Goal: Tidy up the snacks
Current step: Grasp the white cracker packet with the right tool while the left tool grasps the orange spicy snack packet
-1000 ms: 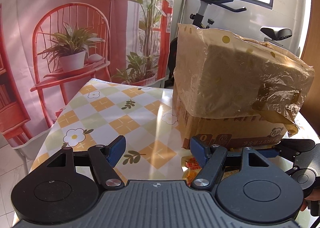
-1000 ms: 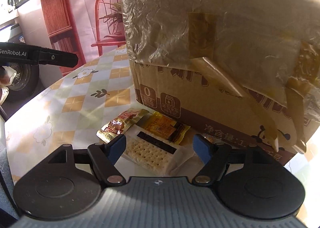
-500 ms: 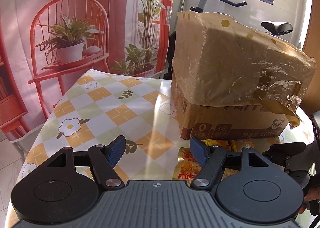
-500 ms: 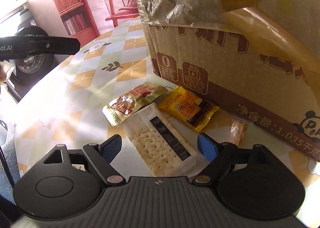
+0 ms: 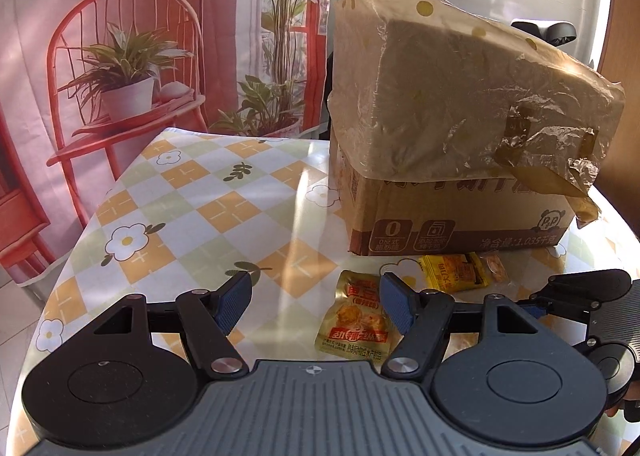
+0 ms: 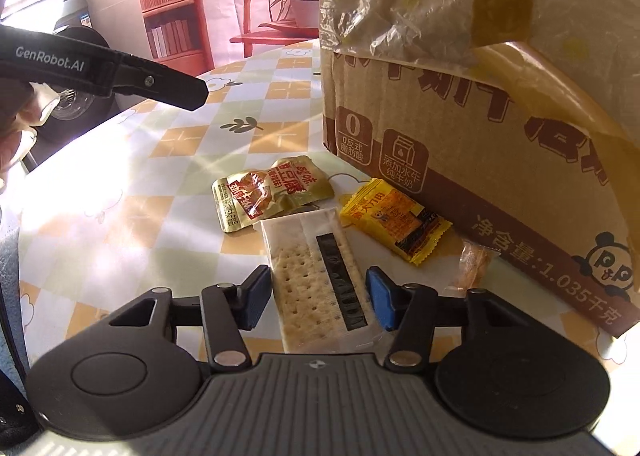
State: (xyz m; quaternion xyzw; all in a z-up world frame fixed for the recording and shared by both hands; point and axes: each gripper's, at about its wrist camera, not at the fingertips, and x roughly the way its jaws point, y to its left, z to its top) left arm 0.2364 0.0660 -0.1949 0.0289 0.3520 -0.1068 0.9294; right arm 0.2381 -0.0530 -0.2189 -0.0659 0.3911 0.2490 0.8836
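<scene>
Cracker packet [image 6: 320, 280]: light, brittle, slippery wrap; grip its long edges. Right gripper [image 6: 318, 298] wide, straddling it; left gripper [image 5: 316, 302] wide, empty.

A red chair [image 5: 120, 68] holding a potted plant [image 5: 124, 84] stands beyond the checkered tablecloth [image 5: 192, 208].

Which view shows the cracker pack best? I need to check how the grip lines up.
The right wrist view: the cracker pack lies in full sight between the open right gripper fingers. In the left wrist view it is hidden; only the gold packet and yellow packet show.
</scene>
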